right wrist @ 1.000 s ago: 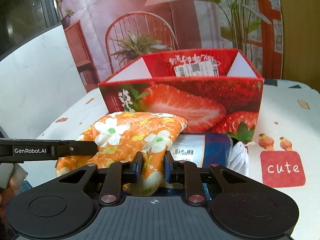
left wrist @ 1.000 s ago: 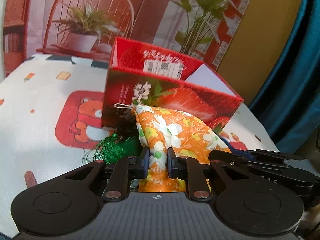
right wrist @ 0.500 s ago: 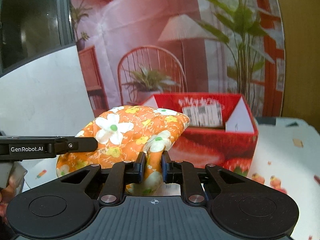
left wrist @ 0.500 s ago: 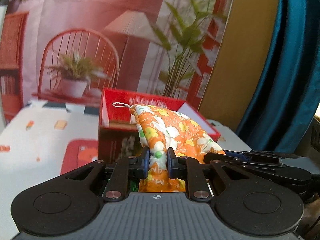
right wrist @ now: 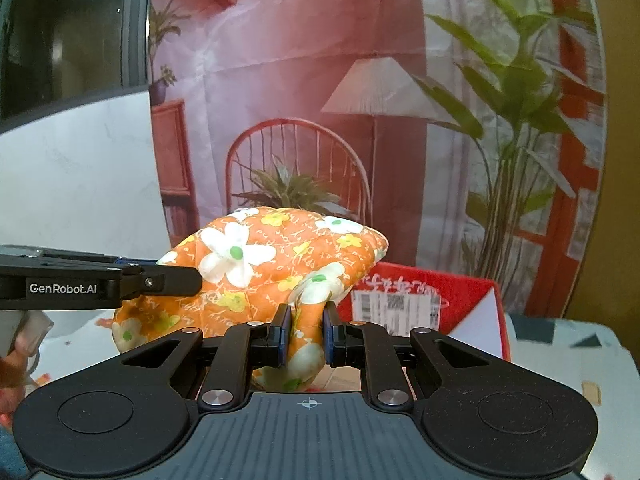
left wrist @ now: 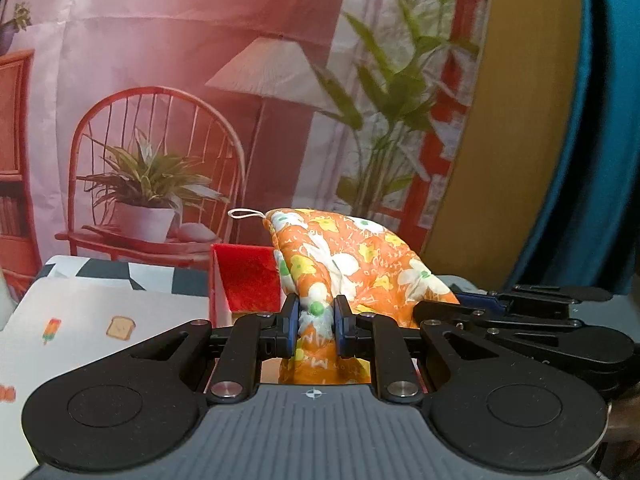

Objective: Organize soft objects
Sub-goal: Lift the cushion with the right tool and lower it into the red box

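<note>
An orange flower-print cushion [left wrist: 352,264] with a white loop at one corner hangs in the air between both grippers. My left gripper [left wrist: 316,326] is shut on one edge of it. My right gripper [right wrist: 306,334] is shut on the other edge; the cushion [right wrist: 272,268] bulges above its fingers. The red strawberry box [left wrist: 246,280] stands open behind and below the cushion, and also shows in the right wrist view [right wrist: 432,300]. Each gripper shows from the side in the other's view.
The table [left wrist: 100,320] has a white cloth with small cartoon prints. A printed backdrop [left wrist: 200,100] of a chair, plant and lamp hangs behind the box. A teal curtain [left wrist: 600,120] is at the right.
Both grippers have lifted the cushion up off the table and toward the box. The box has dropped low in both views, and the other items under the cushion are out of sight.
</note>
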Action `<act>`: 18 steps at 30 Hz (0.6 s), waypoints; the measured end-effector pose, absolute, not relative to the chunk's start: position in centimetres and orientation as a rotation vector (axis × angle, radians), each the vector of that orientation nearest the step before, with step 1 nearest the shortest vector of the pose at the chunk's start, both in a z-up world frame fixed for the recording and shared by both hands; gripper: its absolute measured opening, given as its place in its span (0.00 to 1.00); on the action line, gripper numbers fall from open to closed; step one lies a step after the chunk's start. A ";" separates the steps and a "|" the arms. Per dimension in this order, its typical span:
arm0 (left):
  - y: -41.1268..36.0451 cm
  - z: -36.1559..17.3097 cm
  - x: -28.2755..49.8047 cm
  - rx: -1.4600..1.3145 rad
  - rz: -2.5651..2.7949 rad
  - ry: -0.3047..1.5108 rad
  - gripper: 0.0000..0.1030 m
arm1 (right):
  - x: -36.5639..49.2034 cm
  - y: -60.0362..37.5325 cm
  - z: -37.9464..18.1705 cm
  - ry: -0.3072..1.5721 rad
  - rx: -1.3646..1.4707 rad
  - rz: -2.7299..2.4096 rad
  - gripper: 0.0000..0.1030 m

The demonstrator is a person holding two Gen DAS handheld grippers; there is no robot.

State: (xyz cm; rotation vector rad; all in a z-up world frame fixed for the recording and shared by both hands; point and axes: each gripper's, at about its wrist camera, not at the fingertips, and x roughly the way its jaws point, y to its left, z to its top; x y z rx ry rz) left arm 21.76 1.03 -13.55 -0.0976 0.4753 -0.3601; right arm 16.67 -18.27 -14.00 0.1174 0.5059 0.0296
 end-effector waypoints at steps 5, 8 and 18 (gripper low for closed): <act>0.9 -14.8 26.1 -0.077 -0.340 0.538 0.18 | 21.6 -19.2 -15.3 0.569 0.092 0.033 0.15; 0.7 -16.0 28.4 -0.056 -0.331 0.582 0.18 | 24.0 -19.7 -16.7 0.614 0.089 0.034 0.15; -0.3 -19.5 32.8 0.037 -0.327 0.715 0.19 | 29.3 -20.7 -22.1 0.789 0.141 0.031 0.15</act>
